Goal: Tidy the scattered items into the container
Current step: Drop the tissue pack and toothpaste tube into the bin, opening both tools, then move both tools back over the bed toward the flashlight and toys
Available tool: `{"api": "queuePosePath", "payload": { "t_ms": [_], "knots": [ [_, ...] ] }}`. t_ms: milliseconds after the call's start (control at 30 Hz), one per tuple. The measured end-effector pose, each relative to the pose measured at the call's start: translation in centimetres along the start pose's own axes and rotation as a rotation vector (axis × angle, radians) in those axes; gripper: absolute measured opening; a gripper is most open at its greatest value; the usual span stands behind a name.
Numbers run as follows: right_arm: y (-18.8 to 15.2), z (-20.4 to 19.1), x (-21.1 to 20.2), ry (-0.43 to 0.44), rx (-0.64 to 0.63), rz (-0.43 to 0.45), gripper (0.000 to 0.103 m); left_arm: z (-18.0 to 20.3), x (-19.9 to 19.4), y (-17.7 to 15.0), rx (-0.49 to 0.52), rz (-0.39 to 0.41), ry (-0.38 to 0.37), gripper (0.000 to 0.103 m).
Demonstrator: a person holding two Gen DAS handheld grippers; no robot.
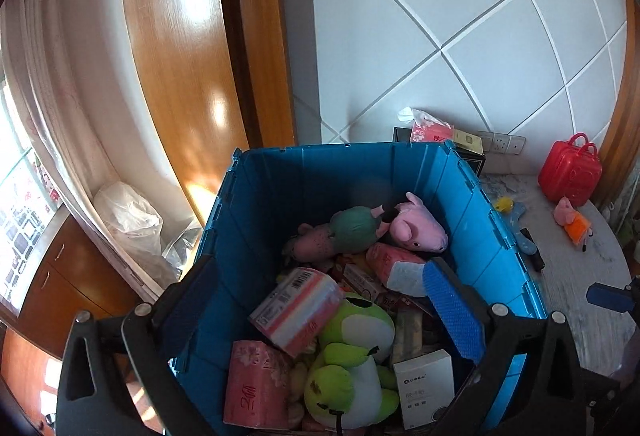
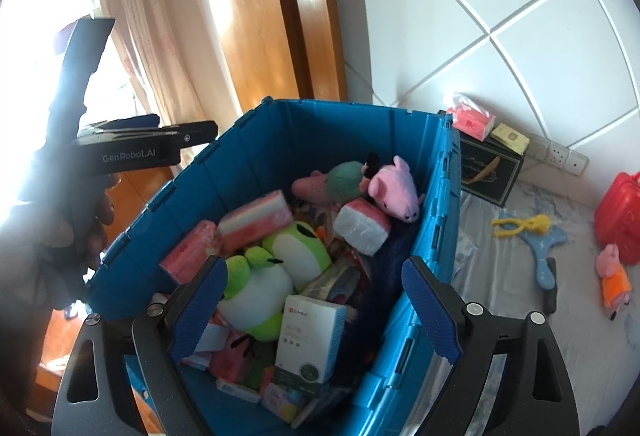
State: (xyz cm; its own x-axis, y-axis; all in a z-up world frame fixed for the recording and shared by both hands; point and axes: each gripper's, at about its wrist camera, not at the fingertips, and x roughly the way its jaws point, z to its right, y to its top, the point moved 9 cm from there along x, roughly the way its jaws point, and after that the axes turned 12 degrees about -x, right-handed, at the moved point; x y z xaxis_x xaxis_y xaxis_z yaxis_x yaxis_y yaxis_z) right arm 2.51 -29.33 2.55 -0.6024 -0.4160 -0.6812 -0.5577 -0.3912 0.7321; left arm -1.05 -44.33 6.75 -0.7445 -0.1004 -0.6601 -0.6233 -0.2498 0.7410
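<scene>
Two grippers, left gripper (image 1: 320,300) and right gripper (image 2: 314,304), hang spread and empty over the blue crate (image 2: 436,196); only the right view shows a gloved hand (image 2: 60,236). The white box (image 2: 310,340) stands upright.

A blue crate (image 2: 256,172) fills centre frame, open-topped and heaped with a green frog plush (image 2: 276,268), a pink pig plush (image 2: 394,192), pink tissue packs (image 2: 256,220) and a white box (image 2: 310,340). At right, a small pig doll (image 2: 614,276) and yellow tongs (image 2: 522,225) lie outside it.
</scene>
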Motion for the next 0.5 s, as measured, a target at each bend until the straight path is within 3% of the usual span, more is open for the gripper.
{"api": "queuePosePath", "payload": {
  "t_ms": [300, 500],
  "knots": [
    [-0.8, 0.6, -1.2, -0.003, 0.026, 0.018, 0.090, 0.9, -0.5, 0.0, -0.002, 0.009, -0.008, 0.103],
    [-2.2, 2.9, -2.7, -0.041, 0.054, 0.013, 0.090, 3.9, 0.1, -0.9, 0.007, -0.006, -0.049, 0.103]
  ]
}}
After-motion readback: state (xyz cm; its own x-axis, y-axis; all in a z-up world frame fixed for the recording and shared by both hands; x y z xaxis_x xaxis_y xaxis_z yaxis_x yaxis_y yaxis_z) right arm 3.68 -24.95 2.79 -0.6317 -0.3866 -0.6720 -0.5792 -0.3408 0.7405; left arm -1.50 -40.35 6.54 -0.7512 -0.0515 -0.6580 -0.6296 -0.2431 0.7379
